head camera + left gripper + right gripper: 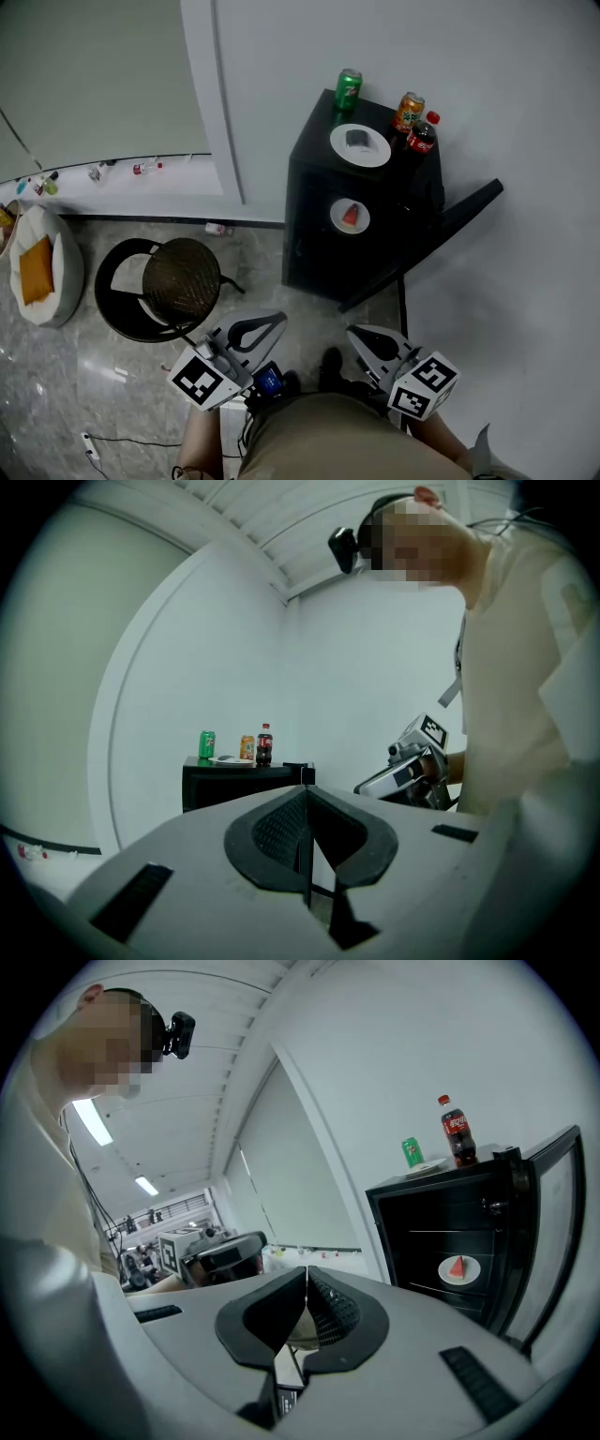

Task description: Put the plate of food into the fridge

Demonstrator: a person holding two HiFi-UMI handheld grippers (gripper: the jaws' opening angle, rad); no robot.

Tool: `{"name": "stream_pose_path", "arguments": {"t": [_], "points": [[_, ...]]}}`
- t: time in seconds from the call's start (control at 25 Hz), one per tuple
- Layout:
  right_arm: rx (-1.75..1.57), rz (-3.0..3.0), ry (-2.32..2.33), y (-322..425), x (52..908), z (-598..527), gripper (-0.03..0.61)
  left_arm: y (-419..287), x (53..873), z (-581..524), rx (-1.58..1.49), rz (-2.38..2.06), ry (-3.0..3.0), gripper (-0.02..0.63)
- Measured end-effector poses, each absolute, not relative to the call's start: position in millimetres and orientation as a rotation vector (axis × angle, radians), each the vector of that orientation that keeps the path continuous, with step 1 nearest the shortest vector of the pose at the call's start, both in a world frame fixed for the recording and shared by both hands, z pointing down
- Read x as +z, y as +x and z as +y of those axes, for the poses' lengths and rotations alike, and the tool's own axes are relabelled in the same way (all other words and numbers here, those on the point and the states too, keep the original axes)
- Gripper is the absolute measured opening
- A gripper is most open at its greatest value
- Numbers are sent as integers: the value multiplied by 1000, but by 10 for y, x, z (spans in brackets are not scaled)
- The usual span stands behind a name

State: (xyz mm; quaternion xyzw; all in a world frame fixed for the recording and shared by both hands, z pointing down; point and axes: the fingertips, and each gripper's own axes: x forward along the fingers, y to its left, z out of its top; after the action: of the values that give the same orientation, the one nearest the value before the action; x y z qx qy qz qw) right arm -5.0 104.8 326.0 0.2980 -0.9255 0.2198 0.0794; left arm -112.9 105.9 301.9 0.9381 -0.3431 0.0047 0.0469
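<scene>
With the plate (pixel 350 217) already on the open fridge's (pixel 307 202) shelf, left gripper (pixel 279 321) and right gripper (pixel 353 331) hung back, jaws pressed together, empty.

Three cameras share one black fridge (pixel 309 225).
The head view looks steeply down on it from well back. The left gripper view sees its top and a dark face, the right gripper view its open front, both from low down and seemingly far off through wide-angle lenses.
</scene>
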Motion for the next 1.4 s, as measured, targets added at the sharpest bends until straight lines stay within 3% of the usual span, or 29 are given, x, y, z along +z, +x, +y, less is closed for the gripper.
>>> {"name": "stream_pose_path", "arguments": {"t": [1.16, 1.2, 1.28, 1.4], "points": [[786, -2892, 606, 899, 3345, -98, 21, -113, 2774, -377, 369, -1270, 2932, 13], [790, -2893, 587, 938, 3355, -129, 21, -88, 2756, -439, 358, -1279, 2920, 31], [794, -2893, 553, 1004, 3374, -182, 21, -43, 2716, -570, 331, -1287, 2904, 150], [788, -2894, 520, 1087, 3381, -229, 20, 10, 2637, -792, 316, -1333, 2911, 209]]}}
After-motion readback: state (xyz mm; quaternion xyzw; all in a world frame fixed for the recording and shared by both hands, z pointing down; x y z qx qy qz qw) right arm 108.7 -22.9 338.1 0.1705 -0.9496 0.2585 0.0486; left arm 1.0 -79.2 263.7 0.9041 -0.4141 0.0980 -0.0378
